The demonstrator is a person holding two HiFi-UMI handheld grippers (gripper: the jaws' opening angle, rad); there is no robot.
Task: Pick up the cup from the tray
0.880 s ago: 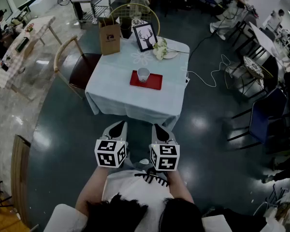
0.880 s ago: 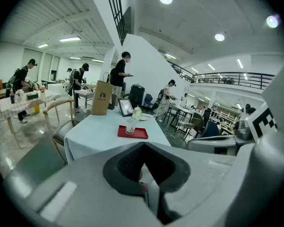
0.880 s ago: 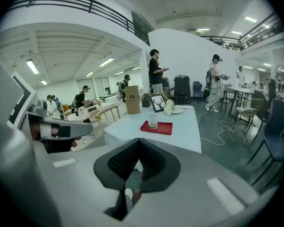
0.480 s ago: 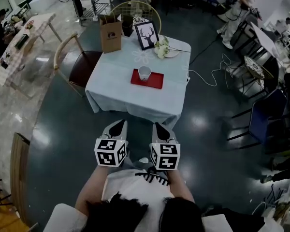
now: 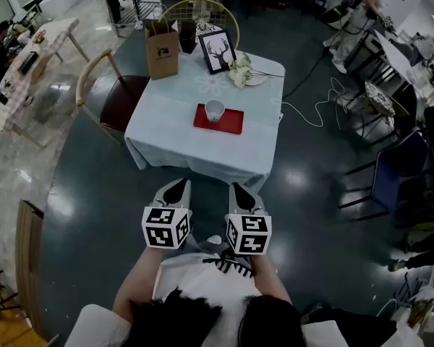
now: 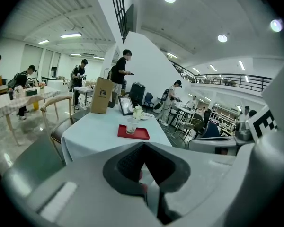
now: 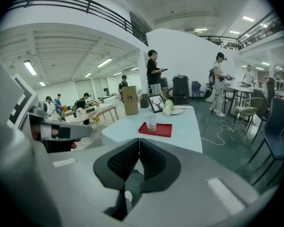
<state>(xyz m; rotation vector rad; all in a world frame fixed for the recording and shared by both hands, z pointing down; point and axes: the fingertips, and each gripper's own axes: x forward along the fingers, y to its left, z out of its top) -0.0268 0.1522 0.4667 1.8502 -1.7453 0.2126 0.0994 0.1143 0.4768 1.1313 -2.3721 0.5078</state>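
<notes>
White cup (image 5: pixel 215 110) on red tray (image 5: pixel 218 119); paper bag (image 5: pixel 163 51) logo unreadable.

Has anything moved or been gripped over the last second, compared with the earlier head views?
Almost nothing. The left gripper and right gripper stay side by side short of the table, jaws closed and empty; nothing was taken hold of or let go. The cup stands untouched on the red tray. Only the head view's framing drifts slightly.
</notes>
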